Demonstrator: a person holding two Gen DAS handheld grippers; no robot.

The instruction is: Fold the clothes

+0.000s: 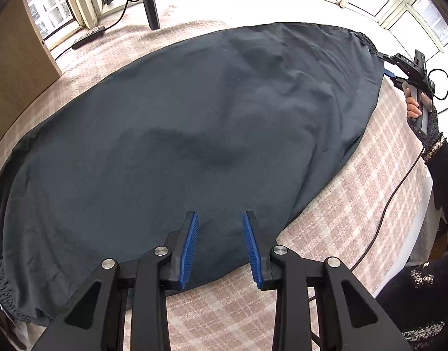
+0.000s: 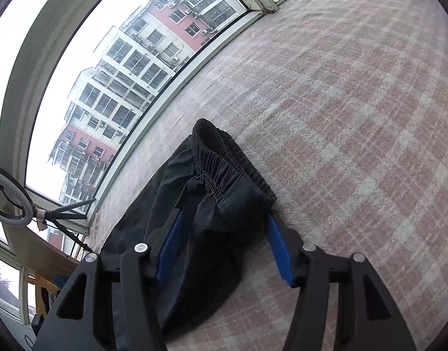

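A dark navy garment with an elastic waistband lies spread flat on a pink plaid cover. My left gripper is open, and its blue pads straddle the garment's near edge. At the far right end, a hand holds my right gripper at the waistband corner. In the right wrist view the right gripper is open, the gathered waistband lies between its fingers, and fabric drapes over the left finger.
Windows curve around the far side of the bed. Tripod legs and a power strip stand at the back left, a ring light by the window. A cable trails across the cover by a dark sleeve.
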